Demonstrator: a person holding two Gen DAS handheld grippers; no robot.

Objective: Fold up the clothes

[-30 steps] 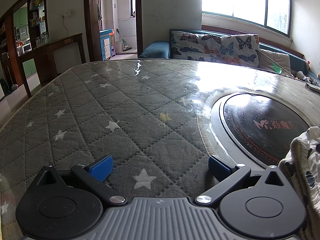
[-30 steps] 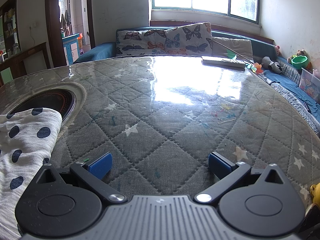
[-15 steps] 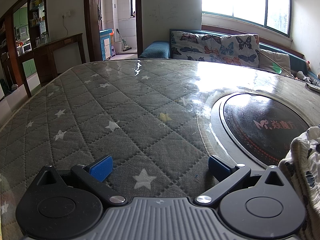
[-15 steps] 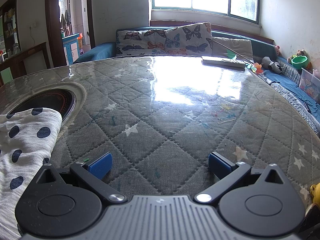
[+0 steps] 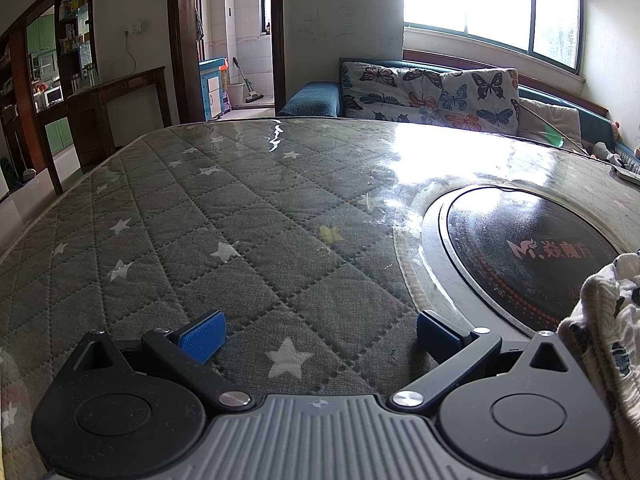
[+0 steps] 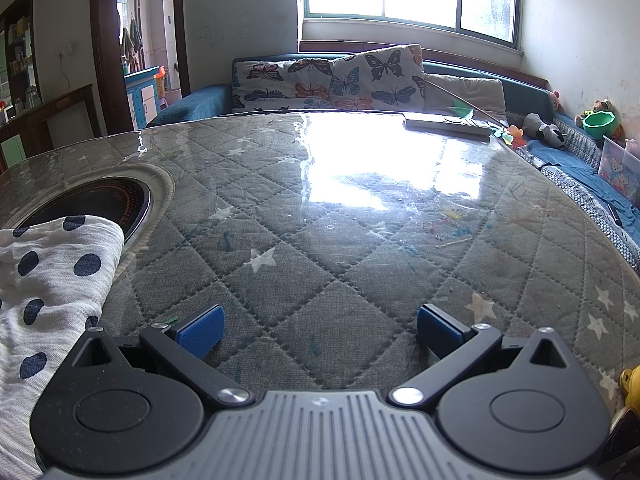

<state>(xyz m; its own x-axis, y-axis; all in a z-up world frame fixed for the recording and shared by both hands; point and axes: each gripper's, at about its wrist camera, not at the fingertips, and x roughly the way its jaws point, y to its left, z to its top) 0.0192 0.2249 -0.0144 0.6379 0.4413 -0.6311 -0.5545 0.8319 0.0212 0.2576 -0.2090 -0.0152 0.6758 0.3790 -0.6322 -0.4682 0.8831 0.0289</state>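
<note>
Two sets of tongs are hovering low over the quilted, star-printed counter (image 5: pixel 248 216), and neither is gripping anything.

Through the left wrist camera, we are seeing the left tongs (image 5: pixel 318 332) spread wide, their blue pads (image 5: pixel 202 336) apart over bare quilting. The garment (image 5: pixel 604 320), white with dark spots, is lying bunched at the far right edge of this view, partly over the round black cooktop (image 5: pixel 528 256) set into the counter. Most of it is out of frame, so we cannot tell its shape.

Through the right wrist camera, we are finding the right tongs (image 6: pixel 320 330) equally spread and empty. The polka-dot cloth (image 6: pixel 52 276) is sitting at the left, just beside the left pad, its far end overlapping the cooktop rim (image 6: pixel 144 200).

We are judging the fold as not yet begun. To do it well, both tongs should be turning inward toward the cloth between them, each pinching one layer at a corner or hem, then spreading it flat on the quilting, away from the cooktop recess.

A remote control (image 6: pixel 448 124) and a small toy (image 6: pixel 514 136) are lying at the far edge, well apart. The glossy cover may let fabric slide.
</note>
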